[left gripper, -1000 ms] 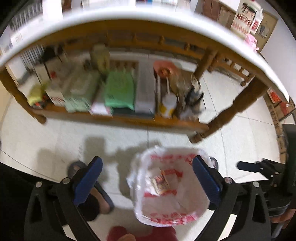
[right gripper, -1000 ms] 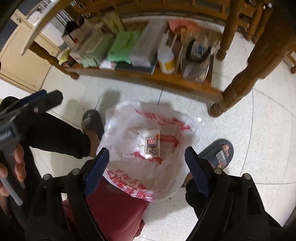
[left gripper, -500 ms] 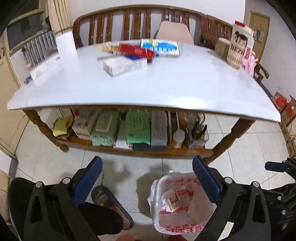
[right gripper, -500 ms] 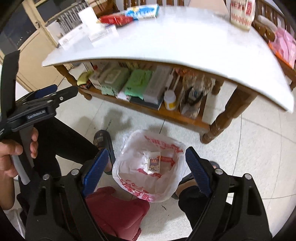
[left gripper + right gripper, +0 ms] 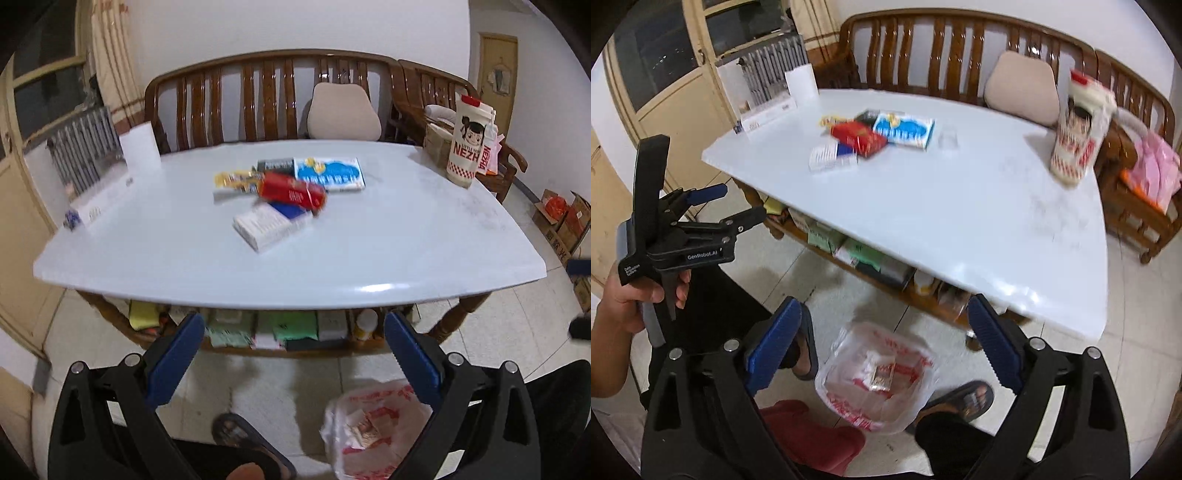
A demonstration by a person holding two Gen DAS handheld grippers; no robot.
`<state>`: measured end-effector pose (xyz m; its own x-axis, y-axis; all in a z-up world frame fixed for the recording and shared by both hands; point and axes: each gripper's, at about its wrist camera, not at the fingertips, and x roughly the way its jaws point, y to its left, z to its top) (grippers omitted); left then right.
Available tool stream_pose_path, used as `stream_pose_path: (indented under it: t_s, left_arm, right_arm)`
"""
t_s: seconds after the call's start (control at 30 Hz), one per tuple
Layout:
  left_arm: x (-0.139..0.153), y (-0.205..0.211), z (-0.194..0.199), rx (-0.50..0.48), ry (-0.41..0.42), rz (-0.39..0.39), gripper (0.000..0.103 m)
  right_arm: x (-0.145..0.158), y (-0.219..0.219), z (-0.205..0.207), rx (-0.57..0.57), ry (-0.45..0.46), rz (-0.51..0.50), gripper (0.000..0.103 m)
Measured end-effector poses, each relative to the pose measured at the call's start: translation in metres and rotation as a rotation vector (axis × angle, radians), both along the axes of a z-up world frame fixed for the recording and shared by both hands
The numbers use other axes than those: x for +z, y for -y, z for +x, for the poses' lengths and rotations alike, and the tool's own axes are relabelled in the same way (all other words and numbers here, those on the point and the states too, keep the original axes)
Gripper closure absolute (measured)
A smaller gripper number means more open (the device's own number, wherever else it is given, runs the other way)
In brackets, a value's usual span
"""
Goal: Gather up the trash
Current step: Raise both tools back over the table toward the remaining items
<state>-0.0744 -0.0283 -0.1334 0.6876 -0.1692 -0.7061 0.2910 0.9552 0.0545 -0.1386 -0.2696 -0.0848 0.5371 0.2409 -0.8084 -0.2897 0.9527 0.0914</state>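
Trash on the white table (image 5: 369,266) forms one cluster near the far middle: going left to right I read a yellow wrapper (image 5: 232,180), a white-and-blue box (image 5: 271,225), a red packet (image 5: 293,192) lying over its neighbours, and a blue-and-white carton (image 5: 328,174); well apart at the right edge stands a tall printed cup (image 5: 467,147). On the floor below the near edge sits the plastic bag (image 5: 877,376), open-mouthed, with a small printed packet (image 5: 882,374) inside. My left gripper (image 5: 293,347) shows its jaws spread wide with nothing between the blue pads, touching no object; from the right wrist view the same tool appears at far left, held in the person's hand (image 5: 624,299). My right gripper (image 5: 882,332) likewise stands wide and empty, its jaws having just been opening further, with only the bag seen far beneath the gap. Compared with a second ago, when both cameras looked down at the bag and the table's lower shelf (image 5: 288,345), both views have now risen above the tabletop, so the cluster and the wooden bench (image 5: 266,96) behind it are in sight, and the bag has shrunk toward the lower edge.
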Motion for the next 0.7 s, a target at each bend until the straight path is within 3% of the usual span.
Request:
stream_pose_path:
  t_s: [0.37,0.5,0.7]
  left_arm:
    - [0.008,-0.013,0.063,-0.148,0.005,0.042,0.008]
    - [-0.001,-0.016,0.091,-0.202,-0.021,0.045,0.008]
    - [-0.020,-0.011,0.132,-0.314,-0.032,0.084,0.008]
  right_arm:
    - [0.044,-0.010,0.090,0.119,0.037,-0.068,0.008]
    - [0.047,-0.016,0.130,0.167,0.025,-0.059,0.008]
    - [0.033,-0.023,0.187,0.248,0.007,-0.143,0.008]
